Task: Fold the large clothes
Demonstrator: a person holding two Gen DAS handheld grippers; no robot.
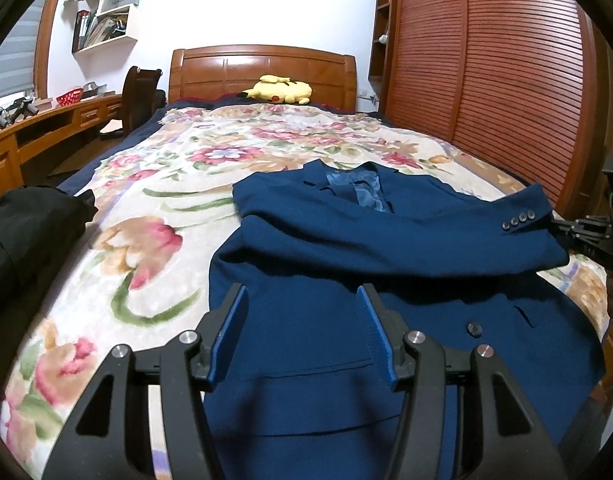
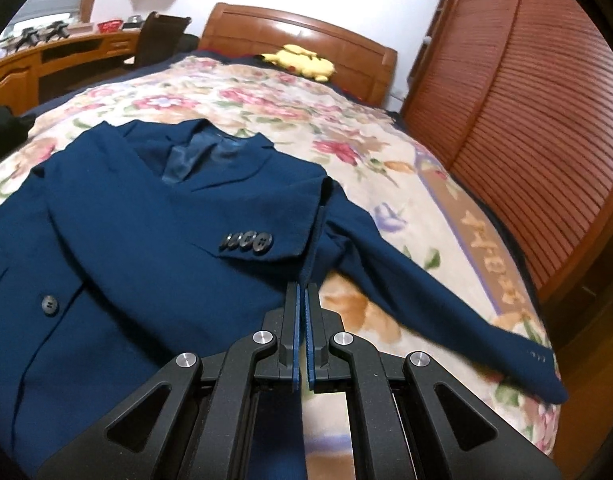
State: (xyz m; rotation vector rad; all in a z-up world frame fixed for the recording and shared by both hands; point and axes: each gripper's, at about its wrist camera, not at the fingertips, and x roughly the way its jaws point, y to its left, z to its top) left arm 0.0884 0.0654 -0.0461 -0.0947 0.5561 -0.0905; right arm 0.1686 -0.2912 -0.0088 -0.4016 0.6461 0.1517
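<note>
- The dark blue suit jacket (image 1: pixel 346 248) lies front-up on the floral blanket (image 1: pixel 178 168) of the wooden bed, near the foot end, its collar towards the headboard (image 1: pixel 262 70).
- The left view shows one sleeve folded across the jacket's chest, its buttoned cuff (image 1: pixel 518 218) by the edge of the bed nearest the slatted wardrobe doors (image 1: pixel 486 92).
- The right view alone shows the other sleeve (image 2: pixel 426 280) stretched out flat over the blanket towards the foot corner on the wardrobe side.
- The left tongs (image 1: pixel 302 320) stand spread above the jacket's lower front, pinching nothing.
- The right tongs (image 2: pixel 304 292) are pressed together; a thin blue fabric edge runs up from their tips, but whether it is pinched is hard to make out.
- In the left view the right tongs are cut off at the picture's edge, just beside the cuff.
- A black garment (image 1: pixel 22 232) on the opposite edge of the bed is only partly in view.
- A yellow plush toy (image 1: pixel 278 90) rests by the headboard.
</note>
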